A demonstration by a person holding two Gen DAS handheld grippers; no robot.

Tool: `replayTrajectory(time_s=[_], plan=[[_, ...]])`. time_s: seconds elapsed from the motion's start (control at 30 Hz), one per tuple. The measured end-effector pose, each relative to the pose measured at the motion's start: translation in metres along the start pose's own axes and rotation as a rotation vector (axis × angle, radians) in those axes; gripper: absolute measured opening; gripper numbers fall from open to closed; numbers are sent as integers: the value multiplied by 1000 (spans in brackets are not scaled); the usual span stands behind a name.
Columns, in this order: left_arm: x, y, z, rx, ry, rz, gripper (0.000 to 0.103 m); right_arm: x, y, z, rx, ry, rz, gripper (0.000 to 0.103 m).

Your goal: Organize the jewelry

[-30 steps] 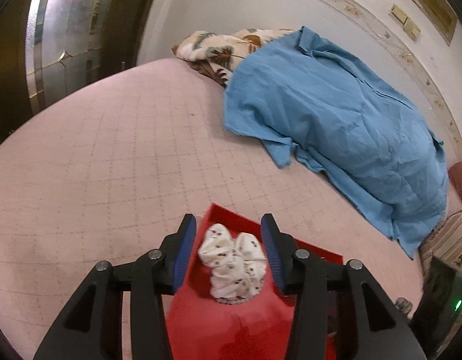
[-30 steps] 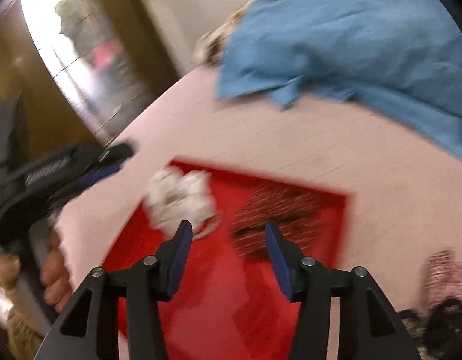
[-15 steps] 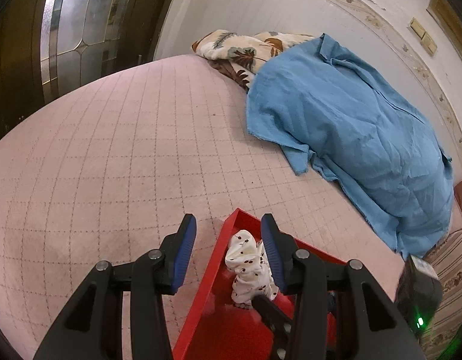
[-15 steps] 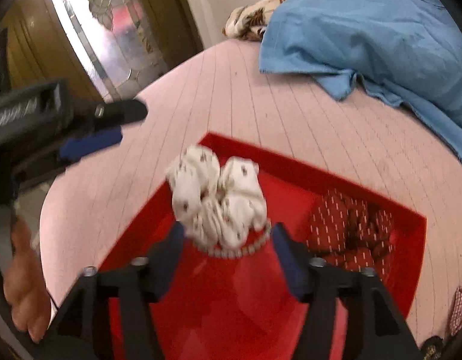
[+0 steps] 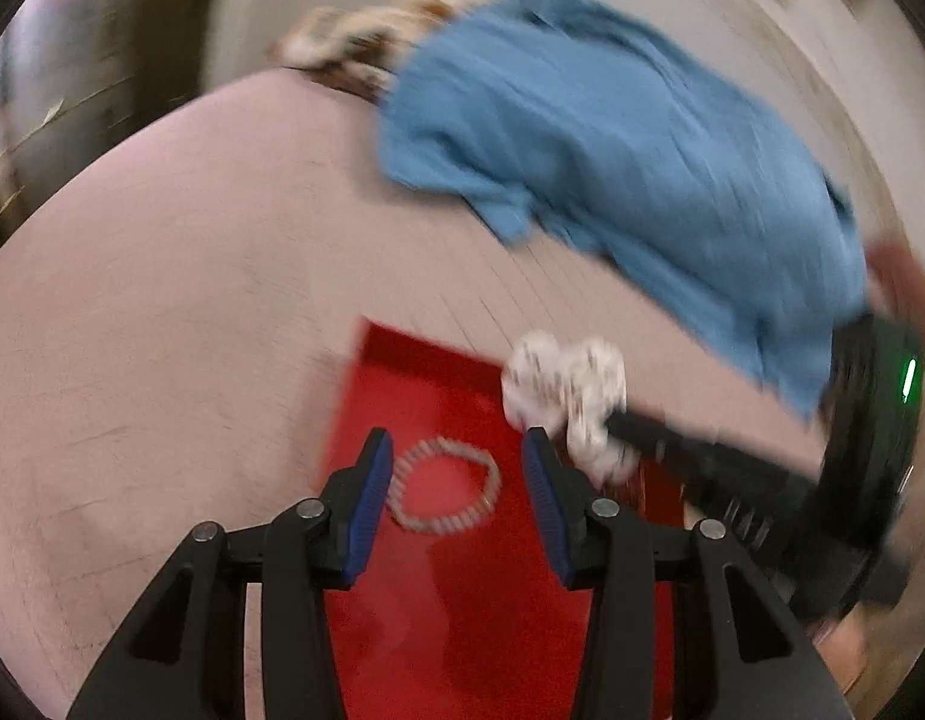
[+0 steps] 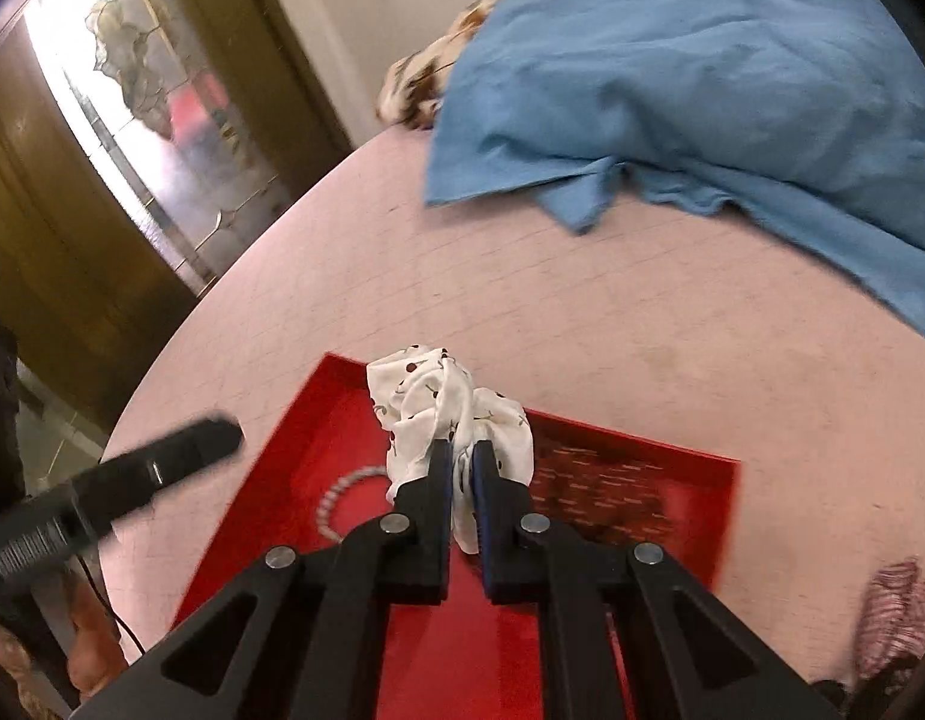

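Note:
A red tray (image 5: 462, 618) (image 6: 318, 420) lies on the pink bed cover. My right gripper (image 6: 461, 462) is shut on a white spotted scrunchie (image 6: 444, 414) and holds it just above the tray; the scrunchie also shows in the left wrist view (image 5: 564, 384), with the right gripper (image 5: 606, 426) coming from the right. A beaded bracelet (image 5: 444, 489) (image 6: 342, 495) lies flat in the tray. My left gripper (image 5: 456, 498) is open, its blue pads on either side of the bracelet. A dark red patterned scrunchie (image 6: 606, 498) lies in the tray's right part.
A blue cloth (image 5: 630, 168) (image 6: 702, 72) covers the far right of the bed, over a floral pillow (image 5: 366, 42). More scrunchies (image 6: 894, 618) lie on the bed right of the tray. A glass-panelled door (image 6: 150, 120) stands beyond the bed's left edge.
My right gripper has shut on the white scrunchie and lifted it, uncovering the bracelet. My left gripper has swung right, so the bracelet now sits between its pads.

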State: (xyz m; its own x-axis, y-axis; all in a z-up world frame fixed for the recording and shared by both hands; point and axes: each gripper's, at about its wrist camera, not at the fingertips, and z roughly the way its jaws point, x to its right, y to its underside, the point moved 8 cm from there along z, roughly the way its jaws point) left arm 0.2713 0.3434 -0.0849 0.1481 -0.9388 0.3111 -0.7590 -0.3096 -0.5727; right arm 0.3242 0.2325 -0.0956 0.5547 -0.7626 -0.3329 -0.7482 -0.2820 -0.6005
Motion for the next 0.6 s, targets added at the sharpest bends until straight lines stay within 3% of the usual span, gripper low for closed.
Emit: replayTrajectory(time_s=[0.1,0.27,0.53,0.6], plan=[[20,18,22,-65,-16,104,38,10,5,-5,-7,-7,22,8],[26,34,55,-129,-119,205,38,16,7,-13,6,-29,49,8],[22,41,61,-165,-185,258,37,21,6,-19,18,-41,50,8],[21,41,61,-173,-209,283,5,21,6,-18,18,-40,51,8]])
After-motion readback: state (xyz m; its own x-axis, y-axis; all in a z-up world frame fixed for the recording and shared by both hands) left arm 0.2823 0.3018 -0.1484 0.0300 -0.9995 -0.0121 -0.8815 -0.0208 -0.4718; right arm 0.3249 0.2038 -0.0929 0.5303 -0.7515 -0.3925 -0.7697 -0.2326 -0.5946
